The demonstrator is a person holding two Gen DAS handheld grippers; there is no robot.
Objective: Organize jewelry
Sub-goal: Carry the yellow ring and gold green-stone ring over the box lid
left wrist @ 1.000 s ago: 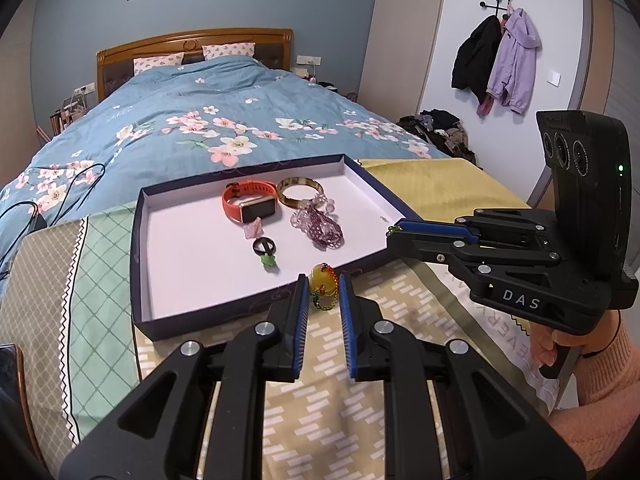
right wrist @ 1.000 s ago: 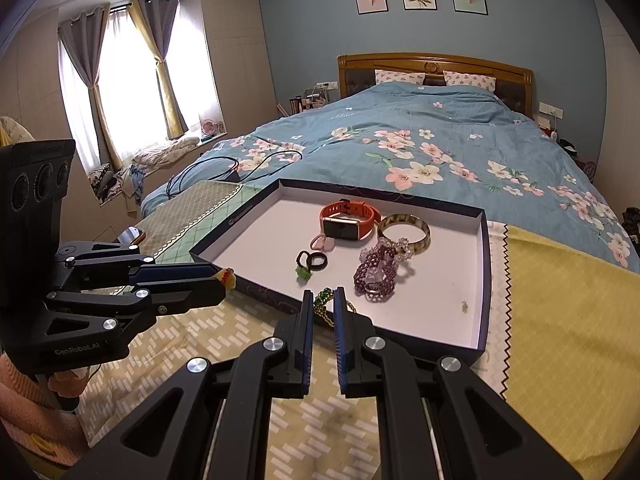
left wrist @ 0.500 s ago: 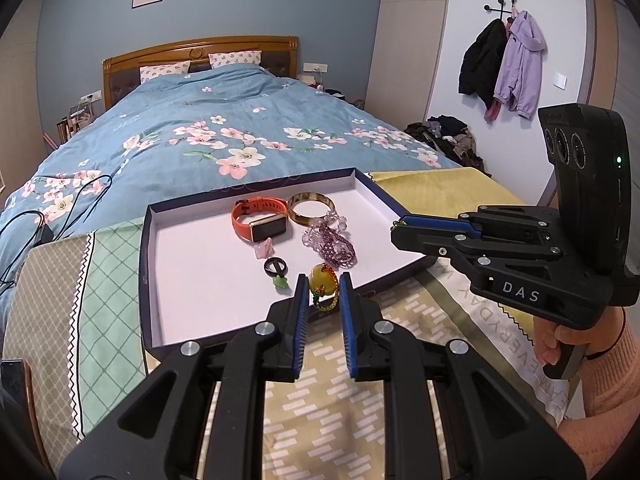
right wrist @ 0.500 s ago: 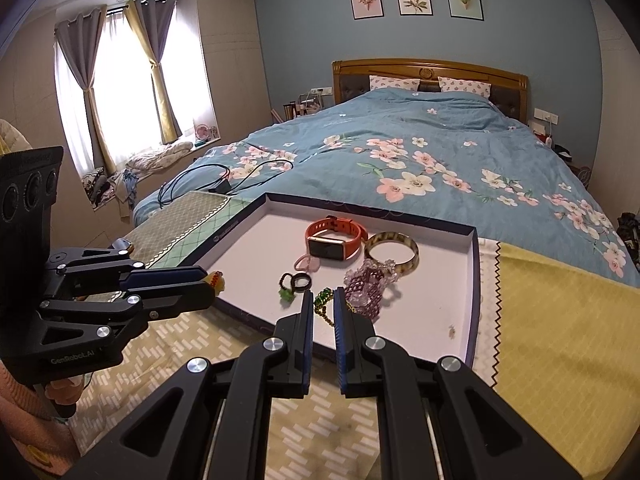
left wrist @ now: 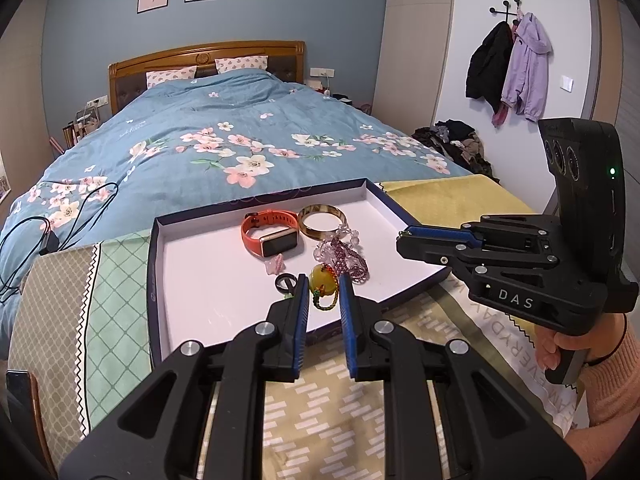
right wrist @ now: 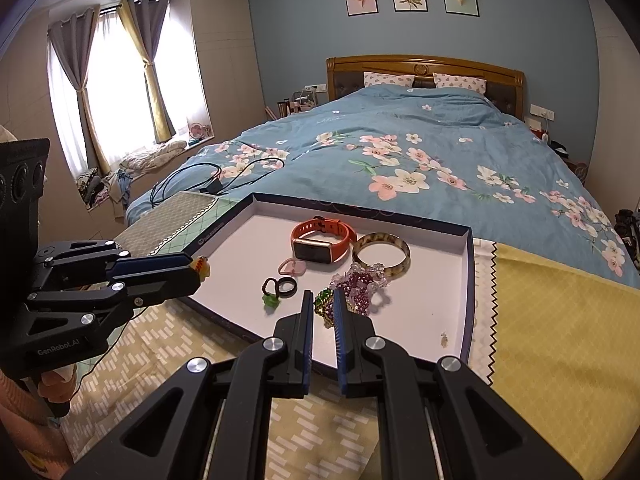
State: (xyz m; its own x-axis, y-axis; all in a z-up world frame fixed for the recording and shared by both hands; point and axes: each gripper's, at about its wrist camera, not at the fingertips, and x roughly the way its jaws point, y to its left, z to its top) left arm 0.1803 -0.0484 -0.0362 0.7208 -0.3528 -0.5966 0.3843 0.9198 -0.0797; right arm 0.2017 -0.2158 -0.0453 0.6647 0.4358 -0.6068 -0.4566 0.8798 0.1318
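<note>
A shallow white tray with dark blue walls (left wrist: 160, 264) (right wrist: 468, 280) lies on the patterned cloth. In it are an orange watch (left wrist: 272, 234) (right wrist: 322, 240), a brown bangle (left wrist: 322, 220) (right wrist: 382, 254), purple beads (left wrist: 344, 256) (right wrist: 362, 286), a pink ring (right wrist: 292, 267) and a black ring with a green stone (right wrist: 278, 290). My left gripper (left wrist: 324, 286) is shut on a yellow pendant (left wrist: 323, 282) with a green cord, held over the tray's near side. My right gripper (right wrist: 320, 300) is shut on a green bead string (right wrist: 325, 304) over the tray.
The bed with a blue flowered quilt (left wrist: 224, 148) lies behind the tray. A black cable and charger (right wrist: 208, 184) lie on the quilt at the left. Coats (left wrist: 516, 64) hang on the right wall. A dark phone (left wrist: 16, 384) lies at the cloth's left edge.
Both grippers have moved forward and up over the tray's near edge, each still holding its piece. The pendant now hangs above the tray floor beside the purple beads.
</note>
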